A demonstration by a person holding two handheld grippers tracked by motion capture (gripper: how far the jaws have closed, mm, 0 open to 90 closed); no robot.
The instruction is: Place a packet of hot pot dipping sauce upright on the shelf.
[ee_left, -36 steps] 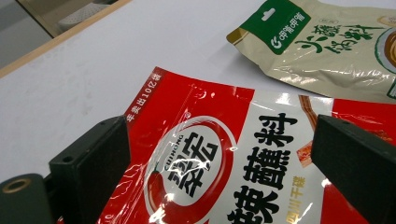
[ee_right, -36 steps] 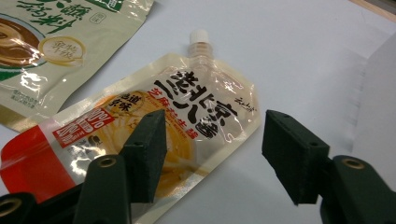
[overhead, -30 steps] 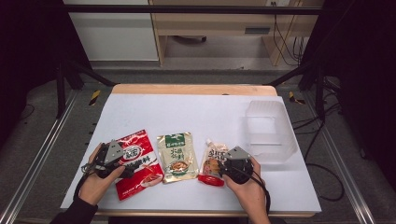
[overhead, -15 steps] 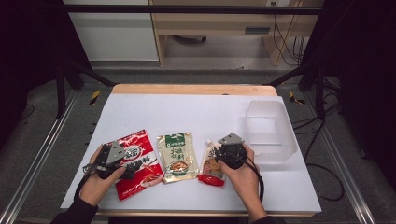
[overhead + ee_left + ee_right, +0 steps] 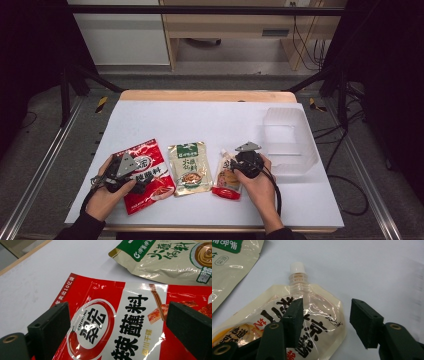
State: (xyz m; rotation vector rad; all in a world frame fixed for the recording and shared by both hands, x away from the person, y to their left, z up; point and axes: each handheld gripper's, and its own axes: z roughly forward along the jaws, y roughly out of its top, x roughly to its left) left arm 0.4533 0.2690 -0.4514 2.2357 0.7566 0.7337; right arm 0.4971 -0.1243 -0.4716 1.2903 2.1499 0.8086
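Three pouches lie in a row on the tabletop [image 5: 200,117]: sauce pouch [image 5: 146,172] left, middle pouch [image 5: 189,167] centre, spout pouch [image 5: 227,175] right. A bin [image 5: 289,142] stands right of the row. Left tongs [image 5: 131,176] sit over the sauce pouch; right tongs [image 5: 235,166] over the spout pouch.

A white tabletop [image 5: 200,120] with a wooden far edge stands on grey floor [image 5: 45,150]; a wooden cabinet [image 5: 225,25] sits far behind.
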